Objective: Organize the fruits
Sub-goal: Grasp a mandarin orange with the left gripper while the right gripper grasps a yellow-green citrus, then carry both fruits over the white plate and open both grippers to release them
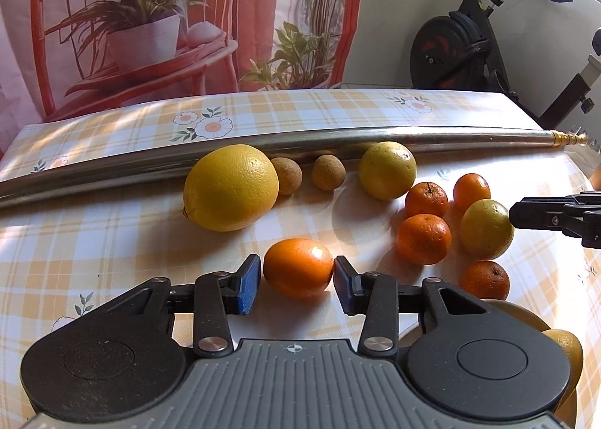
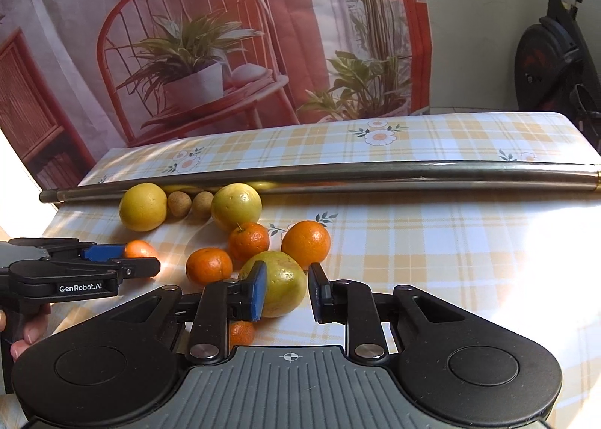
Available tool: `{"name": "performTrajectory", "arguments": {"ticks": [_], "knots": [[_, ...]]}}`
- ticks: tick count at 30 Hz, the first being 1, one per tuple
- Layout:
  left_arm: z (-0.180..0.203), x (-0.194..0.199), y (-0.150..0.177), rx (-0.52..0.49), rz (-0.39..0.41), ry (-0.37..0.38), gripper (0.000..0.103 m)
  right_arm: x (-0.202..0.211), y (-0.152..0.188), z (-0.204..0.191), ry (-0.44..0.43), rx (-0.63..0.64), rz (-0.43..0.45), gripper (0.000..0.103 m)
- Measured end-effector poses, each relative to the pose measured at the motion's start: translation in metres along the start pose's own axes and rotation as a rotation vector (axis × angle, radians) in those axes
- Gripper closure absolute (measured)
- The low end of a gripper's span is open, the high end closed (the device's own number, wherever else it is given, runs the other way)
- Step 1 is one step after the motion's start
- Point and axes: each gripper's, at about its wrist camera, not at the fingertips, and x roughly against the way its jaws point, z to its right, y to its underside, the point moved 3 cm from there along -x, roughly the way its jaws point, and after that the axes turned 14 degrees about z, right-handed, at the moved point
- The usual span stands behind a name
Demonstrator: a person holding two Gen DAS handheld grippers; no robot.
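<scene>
On a plaid, flowered tablecloth (image 1: pixel 112 226), the left gripper (image 1: pixel 296 278) sits wide around a near orange mandarin (image 1: pixel 298 266), one pad touching. The right gripper (image 2: pixel 287 292), also wide, straddles a yellow-green citrus (image 2: pixel 280 286) beside other mandarins (image 2: pixel 305 242).

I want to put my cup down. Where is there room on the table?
Bare cloth lies right of the orange fruits, below the metal rod. More sits left of the big yellow fruit. The middle cluster is crowded.

right gripper (image 2: pixel 287 292) open astride green citrus (image 2: pixel 280 284) | tangerines (image 2: pixel 248 241) behind | checked tablecloth (image 2: pixel 450 241)
</scene>
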Motion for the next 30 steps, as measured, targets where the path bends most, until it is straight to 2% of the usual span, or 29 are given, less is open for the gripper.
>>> {"name": "performTrajectory", "arguments": {"ticks": [7, 12, 19, 23, 30], "knots": [[0.000, 0.009, 0.004, -0.019, 0.014, 0.007, 0.061, -0.008, -0.001, 0.000, 0.002, -0.035, 0.000, 0.065], [0.000, 0.018, 0.004, -0.015, 0.033, 0.016, 0.061, -0.019, 0.001, -0.003, -0.029, -0.088, -0.020, 0.063], [0.005, 0.035, 0.005, -0.015, 0.070, 0.037, 0.061, -0.023, 0.005, -0.009, -0.050, -0.099, -0.028, 0.062], [0.007, 0.049, 0.003, -0.008, 0.095, 0.043, 0.061, -0.027, 0.009, -0.012, -0.049, -0.114, -0.055, 0.057], [0.010, 0.063, 0.007, 0.012, 0.093, 0.056, 0.061, -0.035, 0.015, -0.023, -0.051, -0.125, -0.087, 0.062]]}}
